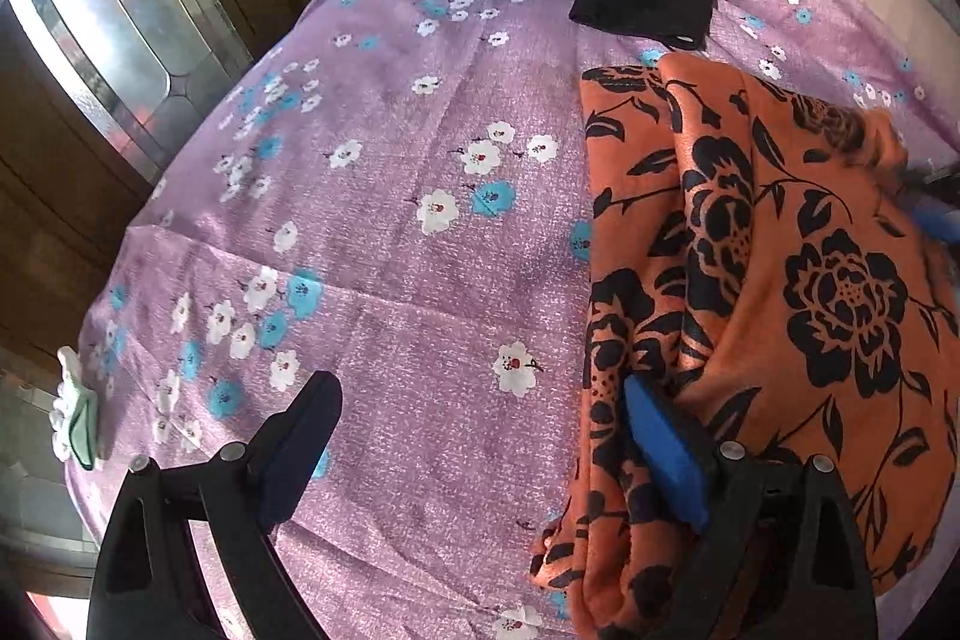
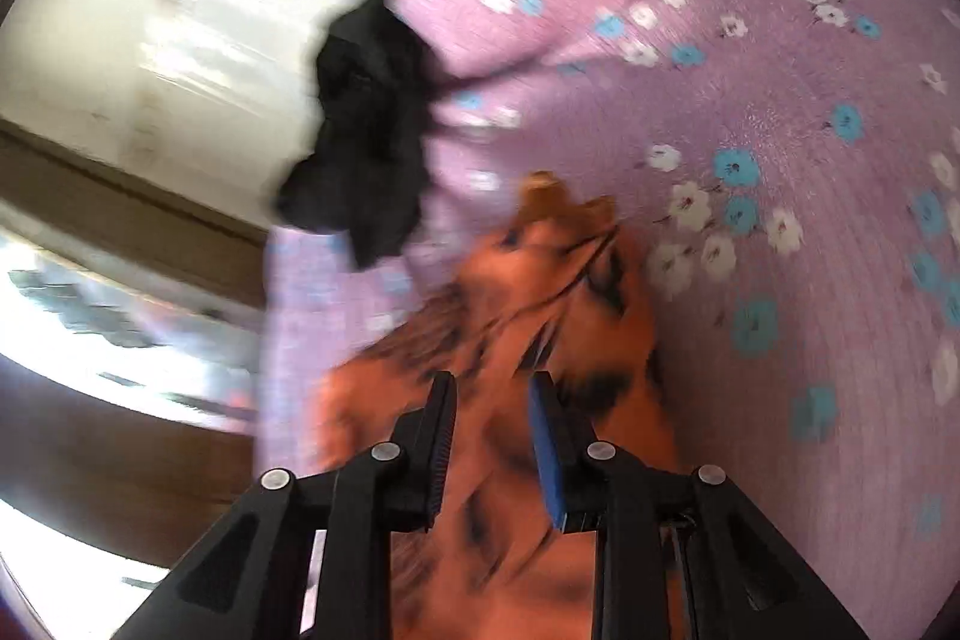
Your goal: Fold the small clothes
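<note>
Left gripper (image 1: 480,448) is hanging wide, empty, beside the orange floral garment (image 1: 780,280); right gripper (image 2: 489,436) is pinching its fabric narrowly, likely to fold it over.

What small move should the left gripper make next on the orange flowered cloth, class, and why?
Probably close the left gripper on the orange flowered cloth's near edge: its jaws stand wide open, only one finger at the cloth, while the right gripper seems to pinch the blurred far part.
</note>
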### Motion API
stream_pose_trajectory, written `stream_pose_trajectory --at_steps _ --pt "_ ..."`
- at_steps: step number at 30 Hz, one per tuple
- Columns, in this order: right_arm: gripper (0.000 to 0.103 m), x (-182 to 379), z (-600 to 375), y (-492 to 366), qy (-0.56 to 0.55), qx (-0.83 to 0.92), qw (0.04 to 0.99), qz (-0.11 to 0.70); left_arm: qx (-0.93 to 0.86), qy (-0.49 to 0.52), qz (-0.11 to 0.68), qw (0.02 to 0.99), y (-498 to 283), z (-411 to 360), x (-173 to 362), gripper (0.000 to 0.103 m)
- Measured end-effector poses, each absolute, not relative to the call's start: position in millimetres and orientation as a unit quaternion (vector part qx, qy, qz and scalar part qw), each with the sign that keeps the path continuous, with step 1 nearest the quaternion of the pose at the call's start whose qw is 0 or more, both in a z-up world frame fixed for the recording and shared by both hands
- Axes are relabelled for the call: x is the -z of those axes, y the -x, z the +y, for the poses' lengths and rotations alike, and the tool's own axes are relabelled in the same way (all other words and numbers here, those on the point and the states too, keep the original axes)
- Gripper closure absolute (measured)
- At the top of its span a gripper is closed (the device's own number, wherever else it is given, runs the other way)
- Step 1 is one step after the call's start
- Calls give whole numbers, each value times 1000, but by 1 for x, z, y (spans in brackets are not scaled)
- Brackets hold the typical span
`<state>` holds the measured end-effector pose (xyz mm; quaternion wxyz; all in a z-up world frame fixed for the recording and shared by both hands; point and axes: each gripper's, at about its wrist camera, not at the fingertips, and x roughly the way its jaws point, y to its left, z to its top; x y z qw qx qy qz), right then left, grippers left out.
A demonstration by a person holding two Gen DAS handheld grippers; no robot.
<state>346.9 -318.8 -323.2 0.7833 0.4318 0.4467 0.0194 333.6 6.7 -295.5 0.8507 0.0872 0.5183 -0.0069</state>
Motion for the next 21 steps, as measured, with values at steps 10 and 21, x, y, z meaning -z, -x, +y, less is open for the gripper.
stream_pose_trajectory --at_steps 10,21 --pt "74 304 -275 -371 -406 -60 795 446 31 -51 535 843 -330 19 295 9" --pt "72 325 -159 -419 -279 -101 829 475 40 -36 548 835 -329 27 300 9"
